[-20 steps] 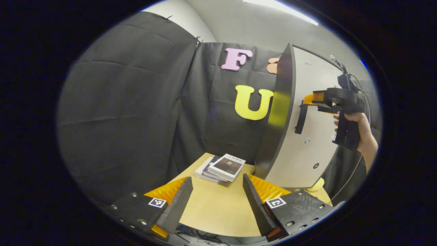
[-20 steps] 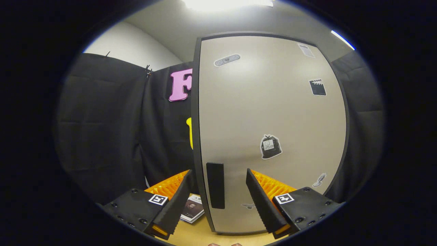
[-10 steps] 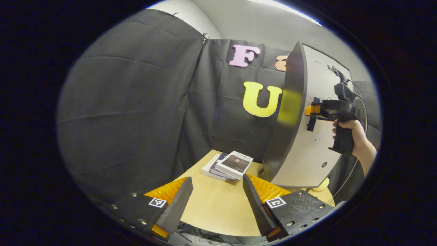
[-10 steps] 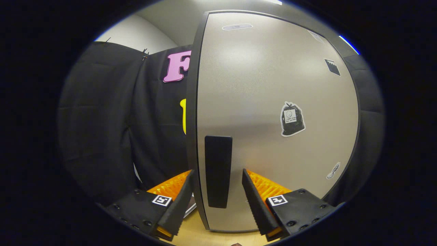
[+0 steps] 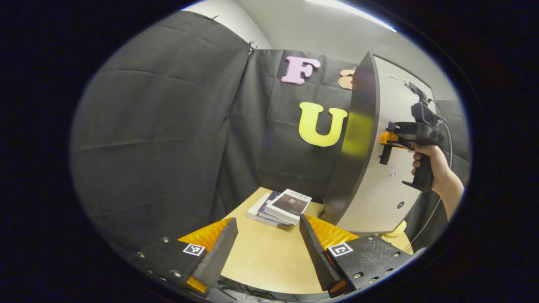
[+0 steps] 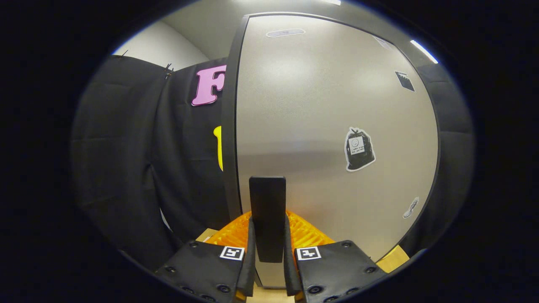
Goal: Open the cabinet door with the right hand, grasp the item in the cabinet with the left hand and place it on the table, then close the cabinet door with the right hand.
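Your right gripper (image 6: 268,269) is clamped on the cabinet door's handle (image 6: 267,216). Both fingers press on the sides of that dark bar, one on each side. The handle stands straight up and down, and your fingers cross it from the sides, so the hold looks square.

The handle sits near the left edge of the cabinet door (image 6: 328,126). That edge is the free one, I think, so the hinge should be on the far right side. This matters most for your next move. The door should swing toward you and off to the right, so pull in a curve, not in a straight line. If you pull straight, the fingers may slip off the bar.

In the left gripper view you can see the door (image 5: 370,185) from its thin edge, with your hand (image 5: 433,168) holding the right gripper (image 5: 389,138) at the handle. The door looks shut or nearly shut.

Your left gripper (image 5: 267,246) is wide apart and holds nothing. It waits low over the table (image 5: 269,256), left of the door. A stack of books (image 5: 280,206) lies on the table beyond it.

The item inside the cabinet is hidden behind the door, so I cannot tell what it is.
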Available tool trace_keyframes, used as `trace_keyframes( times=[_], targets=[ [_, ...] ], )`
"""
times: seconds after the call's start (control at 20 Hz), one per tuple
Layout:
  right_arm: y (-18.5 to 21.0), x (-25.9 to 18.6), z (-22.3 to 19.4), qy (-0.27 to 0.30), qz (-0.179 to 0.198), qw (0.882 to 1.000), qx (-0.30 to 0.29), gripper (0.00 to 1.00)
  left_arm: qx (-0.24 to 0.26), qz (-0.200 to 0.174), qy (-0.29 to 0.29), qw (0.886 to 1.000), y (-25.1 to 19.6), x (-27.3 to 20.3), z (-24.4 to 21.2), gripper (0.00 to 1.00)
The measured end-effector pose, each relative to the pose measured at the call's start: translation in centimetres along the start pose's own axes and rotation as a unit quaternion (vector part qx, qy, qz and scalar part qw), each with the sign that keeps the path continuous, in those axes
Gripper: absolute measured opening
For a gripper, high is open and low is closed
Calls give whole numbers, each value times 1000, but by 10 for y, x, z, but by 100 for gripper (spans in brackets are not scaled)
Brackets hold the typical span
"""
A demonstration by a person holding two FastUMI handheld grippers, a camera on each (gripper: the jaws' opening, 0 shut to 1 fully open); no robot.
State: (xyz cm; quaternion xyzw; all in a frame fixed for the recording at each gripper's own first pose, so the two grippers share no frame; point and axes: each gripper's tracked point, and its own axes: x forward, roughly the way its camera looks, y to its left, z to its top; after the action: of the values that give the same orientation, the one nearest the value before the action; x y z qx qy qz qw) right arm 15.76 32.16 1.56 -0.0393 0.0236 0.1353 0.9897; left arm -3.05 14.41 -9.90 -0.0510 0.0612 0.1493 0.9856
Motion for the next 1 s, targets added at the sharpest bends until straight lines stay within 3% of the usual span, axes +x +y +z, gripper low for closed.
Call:
trace_keyframes(
  times=[0.05,0.1,0.15,0.25,0.65,0.7,0.8,0.9,0.95,1.0],
  targets=[
    [1,1,0,1,8,1000,-7,27,1,1,2,1000,0,0,-2,94],
    [1,-2,-1,5,20,1000,-7,27,0,1,2,1000,-1,0,-3,94],
    [2,0,-3,9,30,1000,-5,22,-3,-3,4,1000,-3,-1,-5,85],
    [2,-3,-3,21,43,999,-11,16,-11,-8,13,1000,-7,0,-13,85],
    [3,-30,-7,19,80,996,-38,16,22,4,18,1000,-21,-10,-16,85],
    [1,-38,-8,17,88,995,-37,16,18,0,18,1000,-26,-12,-16,90],
    [-3,-55,-7,16,105,994,-35,16,20,-10,19,1000,-41,-16,-16,85],
    [-6,-70,-10,17,120,992,-35,16,54,-12,25,998,-51,-21,-20,85],
    [-7,-79,-11,17,128,991,-34,16,67,-13,23,997,-58,-25,-17,90],
    [-10,-86,-11,18,136,990,-34,16,68,-19,17,997,-70,-31,-13,85]
  ],
)
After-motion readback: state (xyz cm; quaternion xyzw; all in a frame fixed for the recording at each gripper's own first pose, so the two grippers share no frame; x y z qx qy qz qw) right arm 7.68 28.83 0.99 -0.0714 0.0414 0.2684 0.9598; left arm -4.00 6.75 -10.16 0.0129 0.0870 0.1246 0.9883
